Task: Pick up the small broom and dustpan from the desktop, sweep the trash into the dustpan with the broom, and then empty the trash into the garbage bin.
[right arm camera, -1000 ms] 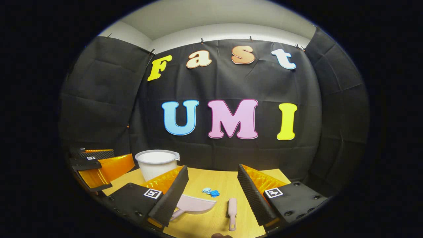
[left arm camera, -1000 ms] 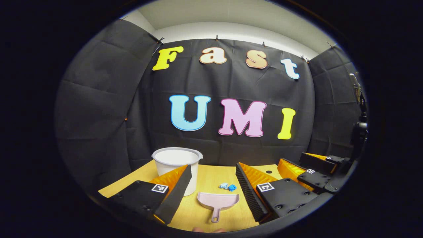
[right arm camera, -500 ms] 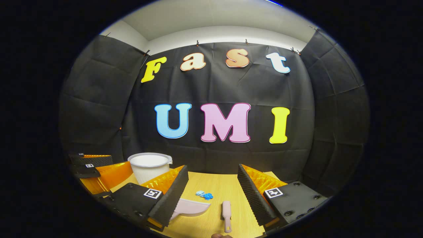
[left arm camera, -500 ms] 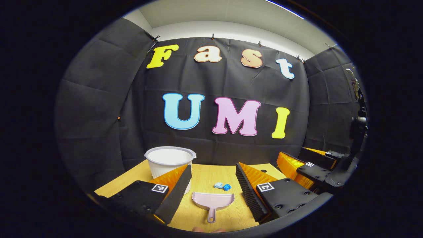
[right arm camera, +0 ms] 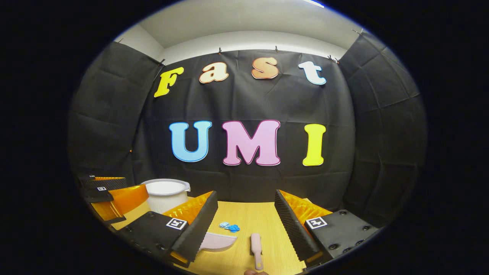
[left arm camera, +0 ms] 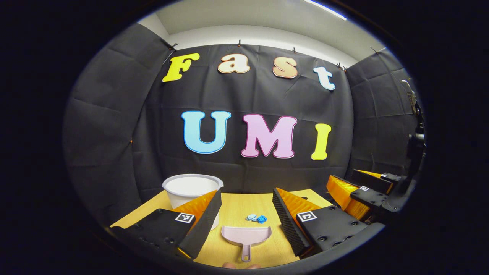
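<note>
A pale pink dustpan point(left arm camera: 246, 235) lies flat on the wooden desktop point(left arm camera: 237, 210), handle toward me, between the fingers of my open left gripper point(left arm camera: 244, 217), which hovers short of it. Small blue scraps of trash point(left arm camera: 256, 218) lie just beyond the pan's mouth. In the right gripper view a pink small broom point(right arm camera: 256, 246) lies on the desktop point(right arm camera: 248, 217) with its handle toward me, framed by my open right gripper point(right arm camera: 246, 217). The dustpan point(right arm camera: 216, 241) is partly hidden behind that gripper's left finger, and the trash point(right arm camera: 229, 227) lies ahead.
A white garbage bin point(left arm camera: 192, 190) stands at the back left of the desktop, also seen as the bin point(right arm camera: 165, 194) in the right gripper view. The right gripper point(left arm camera: 363, 193) shows at the right edge of the left gripper view; the left gripper point(right arm camera: 110, 194) shows at the left of the right gripper view.
Both views have drifted: dustpan, broom, bin and trash sit a little further left and lower than a second ago. Both grippers stay open and hold nothing.
</note>
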`<state>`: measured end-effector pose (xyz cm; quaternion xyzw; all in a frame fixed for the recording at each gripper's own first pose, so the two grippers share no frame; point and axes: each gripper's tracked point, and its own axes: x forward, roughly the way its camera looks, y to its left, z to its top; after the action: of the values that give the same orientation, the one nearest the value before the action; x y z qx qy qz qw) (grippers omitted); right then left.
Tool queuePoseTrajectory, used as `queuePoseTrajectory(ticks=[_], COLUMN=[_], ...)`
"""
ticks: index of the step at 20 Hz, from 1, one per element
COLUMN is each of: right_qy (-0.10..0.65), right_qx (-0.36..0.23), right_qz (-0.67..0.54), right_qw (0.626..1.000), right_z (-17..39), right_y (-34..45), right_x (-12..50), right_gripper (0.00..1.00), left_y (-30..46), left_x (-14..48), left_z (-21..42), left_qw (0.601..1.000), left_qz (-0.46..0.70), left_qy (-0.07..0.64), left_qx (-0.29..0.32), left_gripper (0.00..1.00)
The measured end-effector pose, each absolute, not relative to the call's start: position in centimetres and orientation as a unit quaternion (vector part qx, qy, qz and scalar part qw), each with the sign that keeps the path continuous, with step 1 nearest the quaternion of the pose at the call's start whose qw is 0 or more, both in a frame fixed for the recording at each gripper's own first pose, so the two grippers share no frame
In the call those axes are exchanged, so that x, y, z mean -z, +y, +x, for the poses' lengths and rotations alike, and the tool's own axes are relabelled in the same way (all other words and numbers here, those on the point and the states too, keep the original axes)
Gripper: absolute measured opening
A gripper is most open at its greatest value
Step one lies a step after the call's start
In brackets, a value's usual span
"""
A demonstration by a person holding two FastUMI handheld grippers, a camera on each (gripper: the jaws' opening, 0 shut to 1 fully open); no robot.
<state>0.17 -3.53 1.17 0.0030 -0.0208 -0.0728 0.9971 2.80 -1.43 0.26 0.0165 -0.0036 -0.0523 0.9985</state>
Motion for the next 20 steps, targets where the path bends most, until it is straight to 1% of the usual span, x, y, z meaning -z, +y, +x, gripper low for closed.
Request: queuePoseTrajectory(ticks=[5, 6, 7, 8, 9, 11, 12, 13, 14, 15, 16, 17, 18, 19, 20], right_qy=[-0.024, -0.024, -0.021, -0.022, -0.021, -0.017, -0.017, -0.018, -0.021, -0.025, -0.033, -0.043, -0.046, -0.047, -0.051], right_qx=[0.085, 0.088, 0.09, 0.092, 0.096, 0.103, 0.104, 0.104, 0.105, 0.108, 0.111, 0.115, 0.118, 0.117, 0.116], right_qz=[-0.001, 0.001, 0.005, 0.007, 0.006, 0.002, -0.001, -0.003, -0.008, -0.015, -0.022, -0.029, -0.031, -0.03, -0.028], right_qw=[0.996, 0.996, 0.996, 0.995, 0.995, 0.995, 0.994, 0.994, 0.994, 0.994, 0.993, 0.992, 0.991, 0.992, 0.992], right_z=[-0.4, -0.6, -0.9, -1.2, -1.4, -2.1, -2.4, -2.7, -2.9, -3.3, -3.7, -4.2, -4.6, -5.1, -5.5], right_y=[-4.2, -4.3, -4.4, -4.4, -4.4, -4.2, -3.8, -3.4, -3.1, -2.9, -2.8, -2.8, -2.8, -2.6, -2.5], right_x=[-1.5, -1.5, -1.4, -1.6, -1.6, -1.6, -1.8, -2.0, -2.5, -2.9, -3.5, -4.3, -4.7, -5.0, -5.4], right_gripper=[0.96, 0.93, 0.93, 0.94, 0.96, 0.96, 0.93, 0.96, 0.96, 0.93, 0.93, 0.96, 0.93, 0.94, 0.96], left_y=[-2.2, -2.2, -2.3, -2.3, -2.1, -1.6, -1.0, -0.4, -0.5, -0.8, -1.0, -1.0, -0.7, -0.1, 0.1], left_x=[-0.6, -0.7, -1.0, -1.1, -1.3, -1.1, -0.7, -0.8, -0.7, -0.5, -0.2, -0.5, -0.6, -0.6, -0.6], left_z=[3.3, 3.2, 3.0, 2.7, 2.3, 1.4, 0.8, 0.2, -0.4, -1.2, -1.9, -2.4, -2.6, -2.5, -2.5], left_qw=[0.997, 0.997, 0.997, 0.997, 0.997, 0.996, 0.996, 0.995, 0.995, 0.995, 0.995, 0.995, 0.995, 0.996, 0.996], left_qz=[0.02, 0.023, 0.024, 0.025, 0.028, 0.045, 0.065, 0.076, 0.071, 0.053, 0.031, 0.013, 0.002, -0.003, -0.004], left_qy=[-0.003, -0.006, -0.011, -0.014, -0.016, -0.012, -0.008, -0.012, -0.012, -0.007, -0.005, -0.009, -0.01, -0.006, -0.006], left_qx=[0.068, 0.07, 0.073, 0.075, 0.075, 0.074, 0.066, 0.061, 0.067, 0.079, 0.093, 0.1, 0.099, 0.092, 0.088], left_gripper=[0.8, 0.8, 0.8, 0.8, 0.8, 0.8, 0.8, 0.82, 0.78, 0.8, 0.82, 0.8, 0.8, 0.8, 0.8])
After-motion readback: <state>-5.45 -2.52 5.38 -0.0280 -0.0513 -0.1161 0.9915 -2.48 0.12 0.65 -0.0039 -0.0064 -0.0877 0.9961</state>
